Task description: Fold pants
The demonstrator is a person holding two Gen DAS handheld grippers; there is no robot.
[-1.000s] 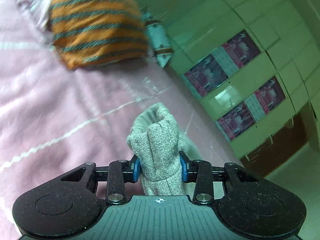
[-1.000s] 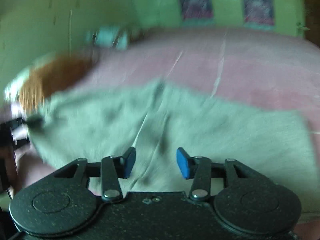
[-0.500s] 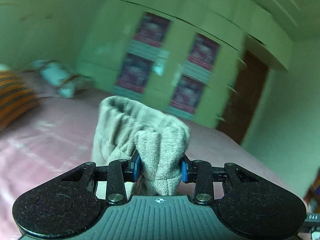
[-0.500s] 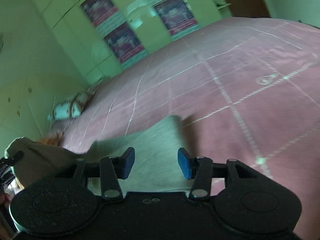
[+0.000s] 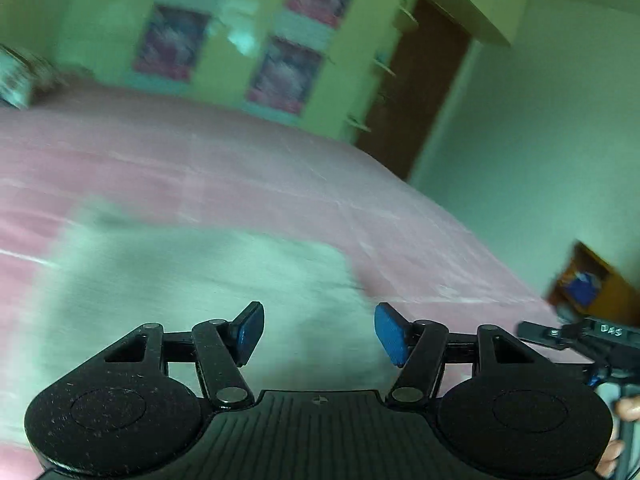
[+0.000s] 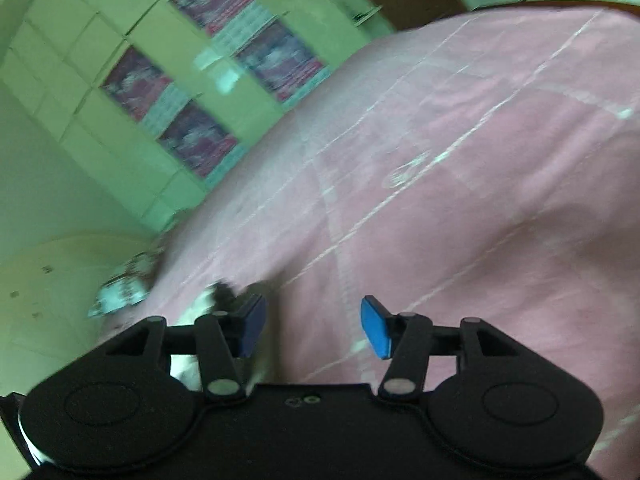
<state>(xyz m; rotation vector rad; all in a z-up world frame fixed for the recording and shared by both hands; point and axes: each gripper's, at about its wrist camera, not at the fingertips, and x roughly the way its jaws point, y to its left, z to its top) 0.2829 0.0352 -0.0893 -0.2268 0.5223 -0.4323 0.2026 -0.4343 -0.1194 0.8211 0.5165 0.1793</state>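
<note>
The grey knit pants (image 5: 192, 276) lie flat and blurred on the pink bedspread (image 5: 248, 160), just in front of my left gripper (image 5: 319, 334). Its jaws are opening and nothing sits between the blue pads. In the right wrist view only a pale edge of the pants (image 6: 196, 312) shows, behind the left finger. My right gripper (image 6: 313, 330) hangs over bare pink bedspread (image 6: 460, 184); its jaws are opening too, with nothing between them. The other gripper and a person's fingers (image 5: 624, 408) show at the right edge of the left wrist view.
Green cupboards with dark posters (image 5: 280, 76) stand behind the bed, and a brown door (image 5: 416, 92) is to their right. A patterned bundle (image 6: 120, 292) lies at the bed's far left. A wooden shelf (image 5: 596, 284) stands beyond the bed's right edge.
My left gripper has let go of the bunched pants, which now lie flat on the bed. Both cameras swung across the bed towards the cupboards. The right jaws widened a little.
</note>
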